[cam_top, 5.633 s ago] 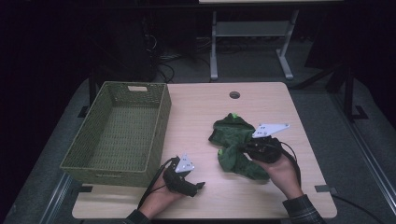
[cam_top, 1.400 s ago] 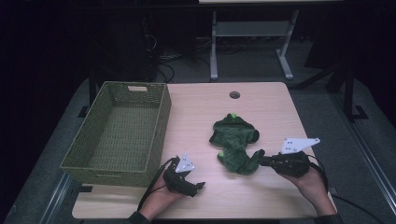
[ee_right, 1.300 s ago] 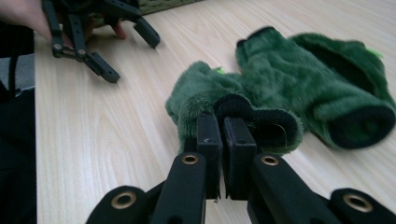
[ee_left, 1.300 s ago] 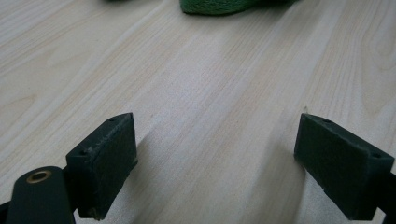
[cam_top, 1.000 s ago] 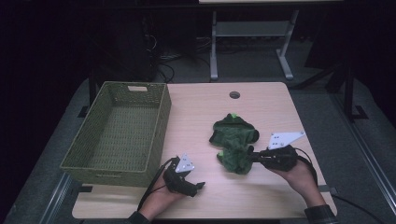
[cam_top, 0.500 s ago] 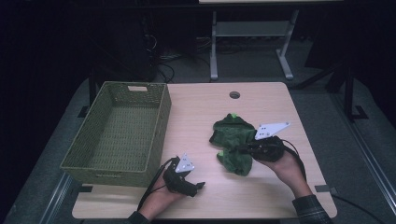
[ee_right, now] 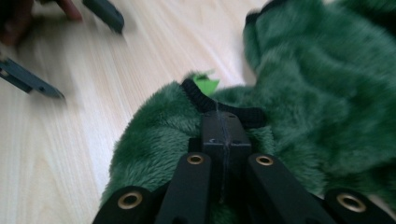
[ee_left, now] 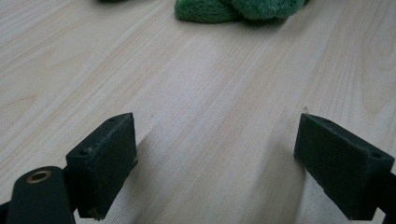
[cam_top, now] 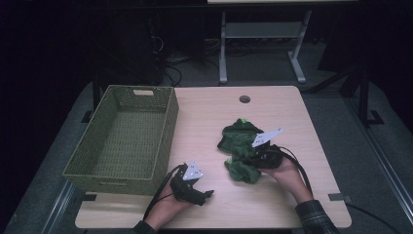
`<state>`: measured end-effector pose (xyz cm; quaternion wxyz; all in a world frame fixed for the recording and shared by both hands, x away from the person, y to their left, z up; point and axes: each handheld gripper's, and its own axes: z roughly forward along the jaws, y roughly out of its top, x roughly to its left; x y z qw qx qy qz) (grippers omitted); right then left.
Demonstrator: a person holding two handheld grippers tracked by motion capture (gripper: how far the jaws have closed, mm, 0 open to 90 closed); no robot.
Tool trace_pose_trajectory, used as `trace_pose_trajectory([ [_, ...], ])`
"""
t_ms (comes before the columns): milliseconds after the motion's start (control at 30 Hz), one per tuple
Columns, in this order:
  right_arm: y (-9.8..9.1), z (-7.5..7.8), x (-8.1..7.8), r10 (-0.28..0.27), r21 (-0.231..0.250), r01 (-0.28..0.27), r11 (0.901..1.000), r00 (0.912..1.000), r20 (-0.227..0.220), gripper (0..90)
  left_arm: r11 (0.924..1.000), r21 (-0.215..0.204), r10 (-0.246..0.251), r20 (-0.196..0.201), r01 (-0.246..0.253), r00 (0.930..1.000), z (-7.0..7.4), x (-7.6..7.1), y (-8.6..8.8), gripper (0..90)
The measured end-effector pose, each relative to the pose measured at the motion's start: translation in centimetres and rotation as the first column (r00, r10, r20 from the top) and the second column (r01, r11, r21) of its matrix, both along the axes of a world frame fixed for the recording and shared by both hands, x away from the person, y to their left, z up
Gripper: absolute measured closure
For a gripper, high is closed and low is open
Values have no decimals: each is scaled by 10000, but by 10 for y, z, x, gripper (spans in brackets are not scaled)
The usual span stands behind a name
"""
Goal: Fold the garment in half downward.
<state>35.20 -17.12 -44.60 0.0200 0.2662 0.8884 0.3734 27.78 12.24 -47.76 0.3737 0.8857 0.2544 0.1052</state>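
One wooden table fills the middle of the high view, with dark floor past all four edges. Its far half and the strip along the near edge lie bare, as does the band of wood between the two hands. One olive woven basket sits on the table's left side, its left wall at the table's left edge, its near wall just behind the left hand.

One green plush garment lies crumpled right of centre, well apart from the basket, with bare wood on every side of it. A black trim band and a bright green tag show on it in the right gripper view.

There are two grippers. The right gripper lies low, pointing left into the near part of the garment, the hand behind it and the forearm coming in from the lower right; its jaws are pressed together, pinching the green pile. The left gripper rests near the table's front edge, pointing toward the garment, jaws spread wide over bare wood with nothing between them.
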Motion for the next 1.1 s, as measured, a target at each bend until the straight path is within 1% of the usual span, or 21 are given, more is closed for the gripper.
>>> trace_pose_trajectory([
  [67,2,-5,2,111,-112,-114,9999,9995,-286,900,10000,3,-1,1,1,10000,0,0,0,122],
  [100,2,-6,2,89,-86,-92,9999,9991,-422,900,10000,1,-2,1,2,10000,0,0,0,123],
  [167,2,-9,3,98,-208,-112,9997,9978,-656,900,10000,0,0,1,0,10000,0,0,0,122],
  [233,1,-10,2,127,-220,-145,9997,9966,-818,900,10000,1,0,3,0,10000,0,0,0,122],
  [367,2,-10,1,187,-357,-225,9991,9944,-1042,900,10000,2,1,2,-1,10000,0,0,0,122],
  [467,2,-11,1,105,-407,-149,9991,9942,-1068,900,10000,10,8,17,-8,10000,0,0,0,122],
  [533,3,-11,0,33,-386,-73,9992,9946,-1037,900,10000,16,6,25,-6,10000,0,0,0,122],
  [567,3,-11,-1,20,-412,-58,9991,9956,-932,900,10000,20,22,31,-22,10000,0,0,0,122],
  [600,2,-9,-2,83,-456,-116,9989,9975,-707,898,10000,22,51,27,-51,10000,0,0,0,122],
  [633,2,-7,-3,-26,-322,4,9995,9978,-665,878,10000,18,81,24,-81,10000,0,0,-1,122],
  [667,1,-5,-4,-17,-301,1,9995,9987,-518,842,9999,44,99,-6,-99,10000,1,0,-1,122],
  [700,-1,-3,-4,-38,-211,31,9998,9994,-354,804,9999,123,106,-59,-106,9999,1,0,-2,123],
  [733,-3,0,-5,-133,-87,131,9999,9996,-249,786,9997,217,147,-138,-144,9998,3,1,-3,125],
  [767,-5,3,-5,-154,49,156,9999,9996,-237,765,9992,303,250,-186,-244,9995,4,2,-5,132],
  [800,-7,6,-7,-295,73,296,9995,9994,-204,738,9990,364,273,-224,-265,9994,4,3,-5,133],
  [833,-9,9,-7,-385,152,386,9991,9992,-87,729,9991,336,250,-248,-242,9994,5,4,-6,135],
  [900,-13,13,-6,-428,326,425,9986,9990,98,693,9997,131,220,-196,-217,9996,8,5,-7,135],
  [967,-17,16,-5,-588,450,583,9973,9982,81,648,9999,-37,142,-185,-143,9997,11,8,-8,135],
  [1000,-18,17,-5,-648,537,639,9965,9978,149,640,9999,-79,115,-189,-117,9998,13,10,-9,135],
  [1067,-23,20,-5,-824,733,807,9940,9964,203,590,9998,-207,32,-236,-37,9997,18,14,-11,135],
  [1100,-25,21,-5,-930,742,904,9931,9952,315,575,9998,-200,-49,-193,46,9998,21,16,-11,136],
])
